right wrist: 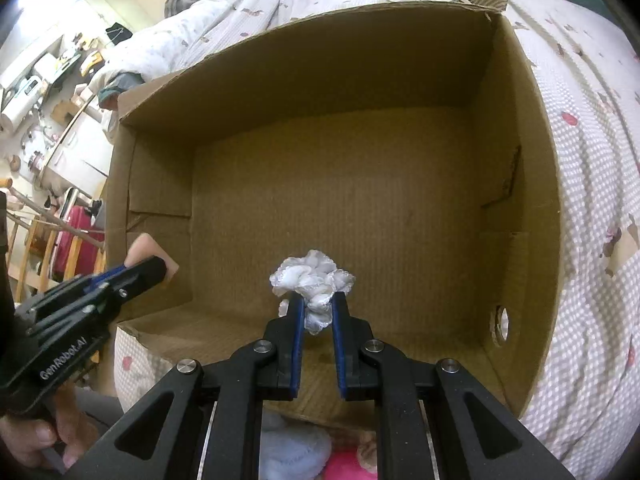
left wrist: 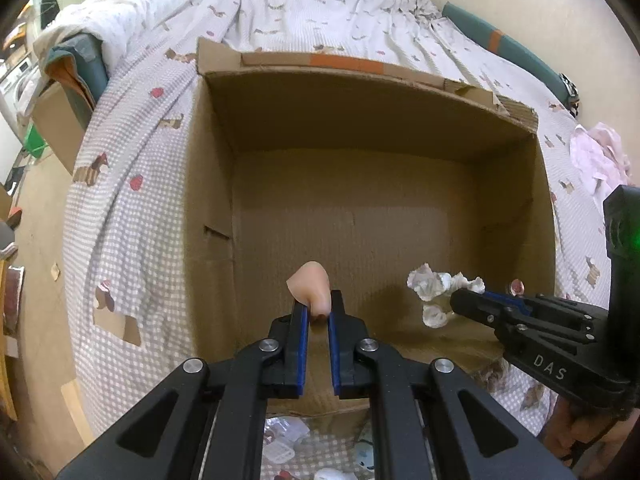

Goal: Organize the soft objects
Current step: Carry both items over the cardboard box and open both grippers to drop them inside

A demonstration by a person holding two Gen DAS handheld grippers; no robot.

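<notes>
Cardboard box [left wrist: 360, 128] on bed; peach toy [left wrist: 311, 286], white frilly cloth [right wrist: 314, 280] pinched between jaws.

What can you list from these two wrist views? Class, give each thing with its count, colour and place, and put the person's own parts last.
cardboard box: one, brown, open on the bed, nothing resting on its floor.
peach soft piece: one, pale peach, held over the box's near left side.
white frilly cloth: one, white, bunched, held over the box's near middle.
bedspread: one, lilac-white check with small animal prints, under and around the box.
pink cloth: one, pale pink, on the bed right of the box.
soft items: several, pale blue and pink, before the box's near wall.
left gripper: one, black with blue pads, shut on the peach piece.
right gripper: one, black with blue pads, shut on the white cloth.
hand: one, gripping the left gripper's handle.
</notes>
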